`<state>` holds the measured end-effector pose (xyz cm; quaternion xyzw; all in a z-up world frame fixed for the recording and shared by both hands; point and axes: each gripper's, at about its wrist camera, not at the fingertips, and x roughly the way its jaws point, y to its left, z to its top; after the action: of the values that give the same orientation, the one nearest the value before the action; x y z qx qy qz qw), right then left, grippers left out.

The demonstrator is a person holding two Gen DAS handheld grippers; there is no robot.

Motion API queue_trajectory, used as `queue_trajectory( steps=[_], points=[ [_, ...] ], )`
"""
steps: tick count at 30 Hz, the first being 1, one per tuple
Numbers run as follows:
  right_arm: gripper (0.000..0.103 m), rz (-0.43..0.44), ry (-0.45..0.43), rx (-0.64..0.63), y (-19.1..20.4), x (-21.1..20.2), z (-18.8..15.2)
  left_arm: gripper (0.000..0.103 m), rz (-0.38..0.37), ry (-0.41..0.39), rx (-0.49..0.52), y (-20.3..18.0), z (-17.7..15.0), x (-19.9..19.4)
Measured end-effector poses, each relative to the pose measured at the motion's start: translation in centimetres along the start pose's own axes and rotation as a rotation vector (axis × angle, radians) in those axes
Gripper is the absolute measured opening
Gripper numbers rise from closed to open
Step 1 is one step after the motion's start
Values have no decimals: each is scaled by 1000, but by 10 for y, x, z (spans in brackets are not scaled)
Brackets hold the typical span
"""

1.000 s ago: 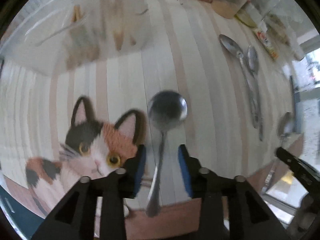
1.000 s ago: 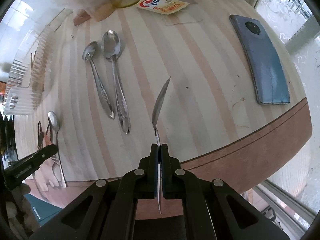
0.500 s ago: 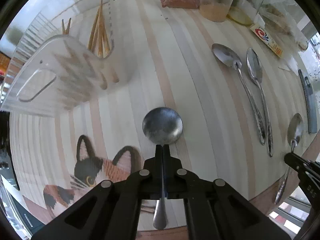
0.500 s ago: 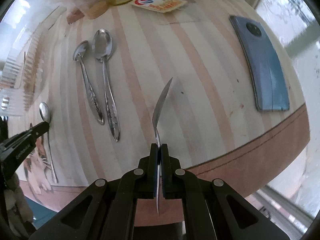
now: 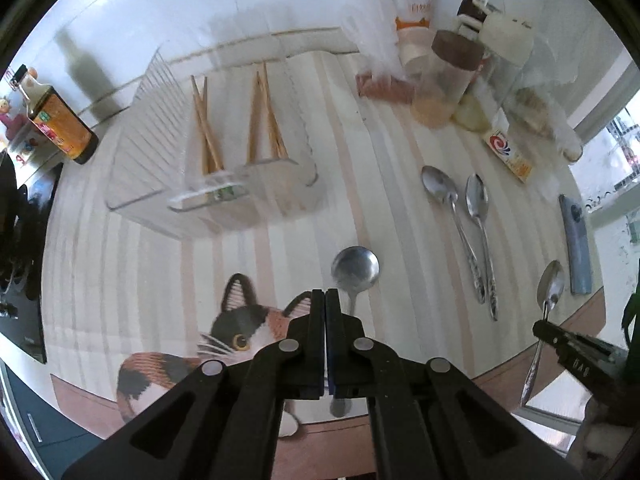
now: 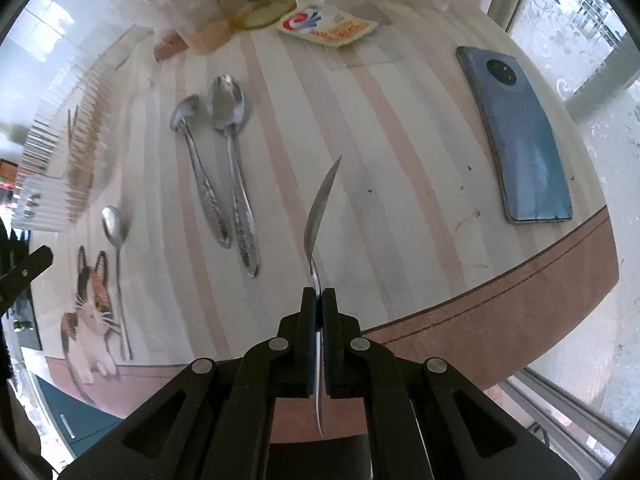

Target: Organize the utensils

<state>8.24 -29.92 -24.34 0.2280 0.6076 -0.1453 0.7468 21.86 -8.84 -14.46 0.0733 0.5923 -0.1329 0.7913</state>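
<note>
My left gripper (image 5: 325, 294) is shut with nothing between its fingers. A round-bowled steel spoon (image 5: 355, 270) lies on the table just right of the fingertips, its handle running under the right finger. My right gripper (image 6: 319, 294) is shut on the handle of a second steel spoon (image 6: 320, 208), held edge-on above the table; it also shows in the left wrist view (image 5: 550, 286). Two larger spoons (image 5: 466, 224) lie side by side on the table, also in the right wrist view (image 6: 224, 160). A clear ribbed organizer tray (image 5: 208, 152) holds wooden chopsticks (image 5: 204, 128).
A cat picture (image 5: 224, 340) decorates the striped tablecloth near the front edge. Jars and bottles (image 5: 448, 76) crowd the far right. A soy-sauce bottle (image 5: 56, 120) stands at far left. A blue phone (image 6: 520, 136) and a sachet (image 6: 328, 26) lie on the right.
My left gripper was open around the round spoon, then closed, and has risen and tilted back; the spoon now lies on the table beside the shut fingers. The right gripper keeps its spoon.
</note>
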Motion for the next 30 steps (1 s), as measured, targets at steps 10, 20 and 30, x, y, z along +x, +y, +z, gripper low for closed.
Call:
queue_trajectory(
  steps=[10,20,30],
  points=[
    [3,37,40,33,-3,7,12,24,-152,199,-50,-6,-4,109],
    [3,9,57,60,-16,17,-1,14,-25,199,145,-40,-31,110],
    [3,9,6,45,-9,3,1,0,-34,131,77,-34,-25,64]
  ],
)
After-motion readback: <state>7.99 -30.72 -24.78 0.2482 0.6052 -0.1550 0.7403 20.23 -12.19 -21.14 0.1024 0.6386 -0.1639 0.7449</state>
